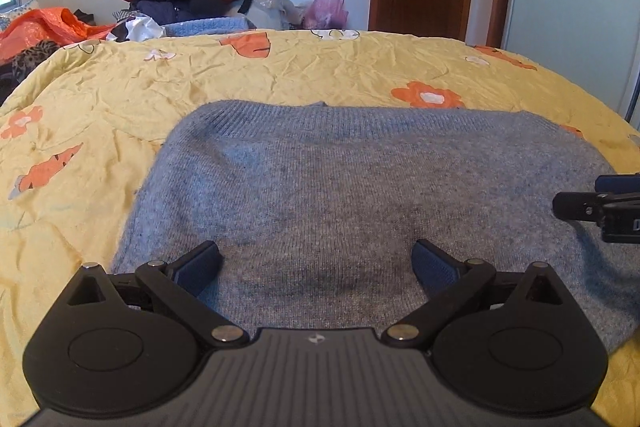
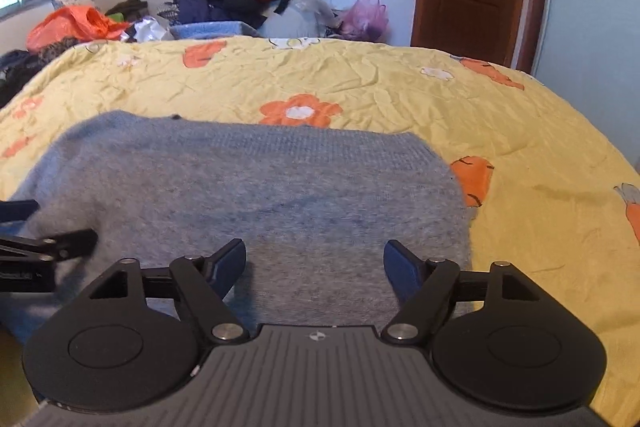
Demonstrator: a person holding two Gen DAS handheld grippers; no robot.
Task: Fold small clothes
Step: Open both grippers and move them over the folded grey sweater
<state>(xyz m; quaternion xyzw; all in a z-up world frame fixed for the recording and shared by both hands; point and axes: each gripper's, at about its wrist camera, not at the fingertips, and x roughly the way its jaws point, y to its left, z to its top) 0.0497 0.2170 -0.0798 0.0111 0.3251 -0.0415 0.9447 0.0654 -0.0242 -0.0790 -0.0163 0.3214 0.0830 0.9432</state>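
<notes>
My left gripper (image 1: 316,267) hangs with its jaws spread wide, holding nothing, just above the near edge of the blue-grey sweater (image 1: 360,187). The sweater lies flat on the yellow flowered bedspread (image 1: 280,75), already a compact rectangle with no sleeves showing, so I judge it partly folded, with perhaps one fold left. My right gripper (image 2: 315,263) is likewise spread and empty.
</notes>
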